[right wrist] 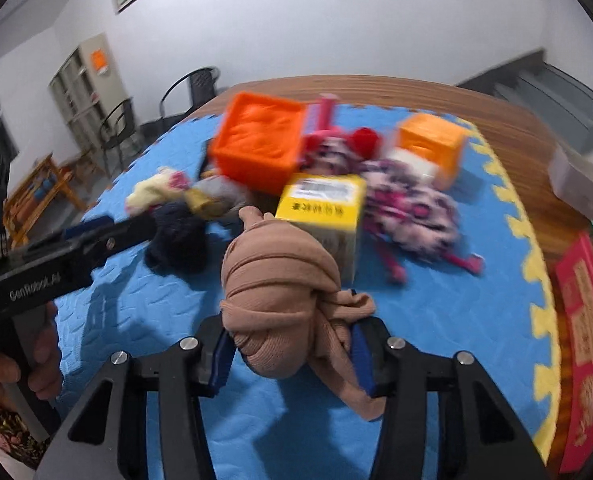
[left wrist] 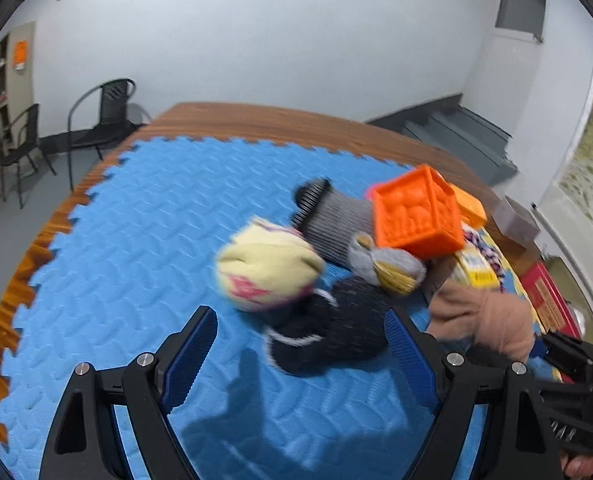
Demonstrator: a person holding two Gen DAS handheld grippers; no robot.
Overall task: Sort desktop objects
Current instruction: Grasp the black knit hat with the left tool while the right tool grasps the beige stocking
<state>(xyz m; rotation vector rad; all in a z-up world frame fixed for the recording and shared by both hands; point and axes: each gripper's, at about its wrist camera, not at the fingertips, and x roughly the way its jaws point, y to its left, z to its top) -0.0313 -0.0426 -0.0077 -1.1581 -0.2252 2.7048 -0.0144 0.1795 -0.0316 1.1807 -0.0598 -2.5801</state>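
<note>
My right gripper (right wrist: 290, 344) is shut on a tan rolled sock bundle (right wrist: 280, 280), which also shows in the left wrist view (left wrist: 480, 320). My left gripper (left wrist: 300, 344) is open, its fingers either side of a dark navy sock bundle (left wrist: 336, 328) on the blue foam mat (left wrist: 144, 216); the navy bundle also shows in the right wrist view (right wrist: 180, 240). A cream and pink sock ball (left wrist: 268, 268), a grey and yellow sock ball (left wrist: 392, 268), a grey ribbed sock (left wrist: 332, 216) and an orange cube (left wrist: 416, 212) lie just beyond.
A yellow box (right wrist: 320, 204), a second orange cube (right wrist: 432, 148), a pink patterned cloth (right wrist: 408, 204) and a red pompom (right wrist: 366, 140) crowd the mat's far side. A red box (right wrist: 584, 340) sits at the right edge. The wooden table (left wrist: 296, 120) has chairs beyond.
</note>
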